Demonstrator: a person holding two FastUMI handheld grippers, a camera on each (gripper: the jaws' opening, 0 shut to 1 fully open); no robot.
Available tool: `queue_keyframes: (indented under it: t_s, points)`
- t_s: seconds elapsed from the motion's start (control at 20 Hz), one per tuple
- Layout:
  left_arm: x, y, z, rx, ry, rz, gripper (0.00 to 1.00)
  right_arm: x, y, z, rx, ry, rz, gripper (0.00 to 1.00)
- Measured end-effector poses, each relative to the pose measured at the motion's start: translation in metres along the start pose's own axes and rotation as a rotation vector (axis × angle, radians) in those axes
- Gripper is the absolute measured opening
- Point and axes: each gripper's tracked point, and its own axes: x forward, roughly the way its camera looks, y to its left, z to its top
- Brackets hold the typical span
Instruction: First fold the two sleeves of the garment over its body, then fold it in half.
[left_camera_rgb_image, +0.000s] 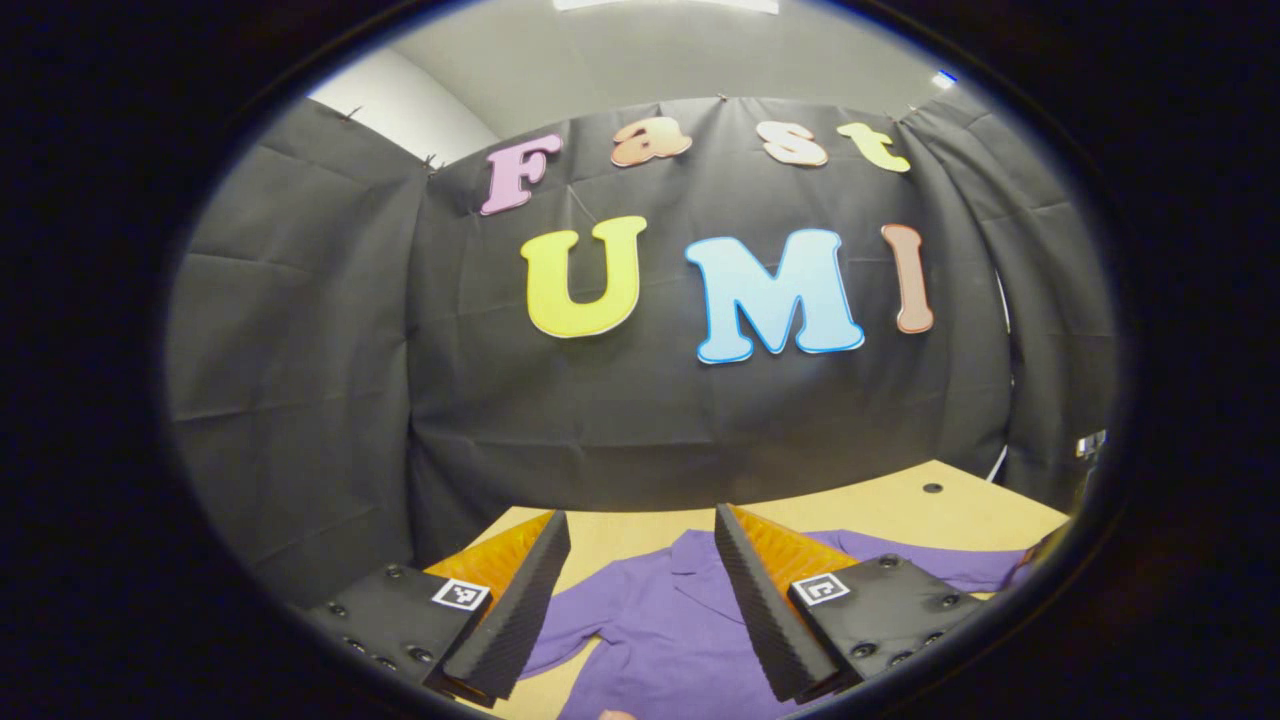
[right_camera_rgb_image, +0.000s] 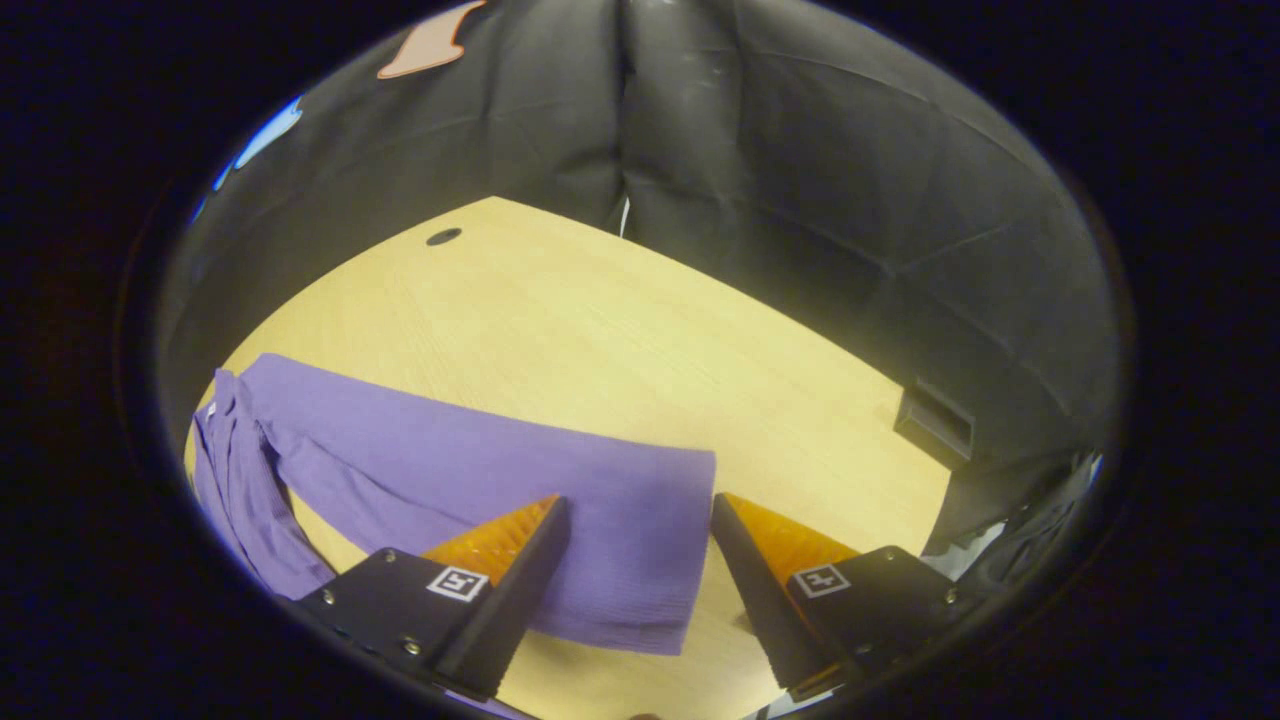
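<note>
Soft, light purple garment (right_camera_rgb_image: 450, 450) on table (right_camera_rgb_image: 600, 320); likely best pinched at sleeve cuff (right_camera_rgb_image: 670, 550). Left gripper (left_camera_rgb_image: 640, 590), right gripper (right_camera_rgb_image: 640, 570): gaping, empty.

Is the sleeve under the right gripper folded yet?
No. The sleeve lies spread flat on the table, away from the shirt body.

— How many garments do we count?
— One purple garment (left_camera_rgb_image: 660, 620), spread on one wooden table (right_camera_rgb_image: 600, 330).
— And its sleeves?
— We count one sleeve (right_camera_rgb_image: 520, 480) stretched out flat in the right gripper view; in the left gripper view we make out two, one to the left and one running off to the right.
— Grippers?
— Two: the left gripper (left_camera_rgb_image: 640, 590) and the right gripper (right_camera_rgb_image: 640, 575), each with two fingers set apart.
— Holes in the tabletop?
— One small round hole (right_camera_rgb_image: 443, 237) at the far side.
</note>
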Motion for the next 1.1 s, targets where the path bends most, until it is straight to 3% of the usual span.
queue_keyframes:
  t_s: [0.15,0.25,0.45,0.5,0.55,0.6,0.65,0.7,0.8,1.1]
  points:
    - [-0.002,0.007,-0.001,-0.001,-0.001,0.01,0.94,0.0,-0.001,0.0,0.008,-0.007,0.004,0.92]
    - [-0.003,0.01,-0.001,-0.002,-0.003,0.012,0.94,0.001,0.005,0.001,0.0,-0.005,0.016,0.84]
    - [-0.002,0.015,0.0,-0.004,-0.009,0.013,0.94,0.001,0.016,0.002,0.013,-0.008,0.02,0.33]
    - [-0.003,0.016,0.0,-0.003,-0.01,0.012,0.94,0.003,0.016,0.002,-0.001,-0.001,0.022,0.25]
    - [-0.004,0.018,0.0,-0.003,-0.012,0.012,0.94,0.004,0.016,0.007,0.017,-0.015,0.014,0.25]
    - [-0.003,0.018,-0.001,-0.003,-0.011,0.012,0.94,0.012,0.016,0.006,0.015,0.001,0.024,0.06]
    - [-0.003,0.02,-0.001,-0.003,-0.011,0.013,0.94,0.002,0.021,0.006,0.012,-0.011,0.028,0.06]
    - [-0.002,0.022,-0.002,-0.005,-0.011,0.014,0.94,0.003,0.024,0.016,0.011,-0.025,0.026,0.0]
    - [-0.001,0.026,-0.004,-0.008,-0.008,0.014,0.94,-0.005,0.028,0.019,0.004,-0.045,0.056,0.02]
    - [0.006,0.03,-0.006,-0.018,-0.008,-0.001,0.95,-0.053,0.075,0.084,-0.032,-0.177,0.209,0.01]
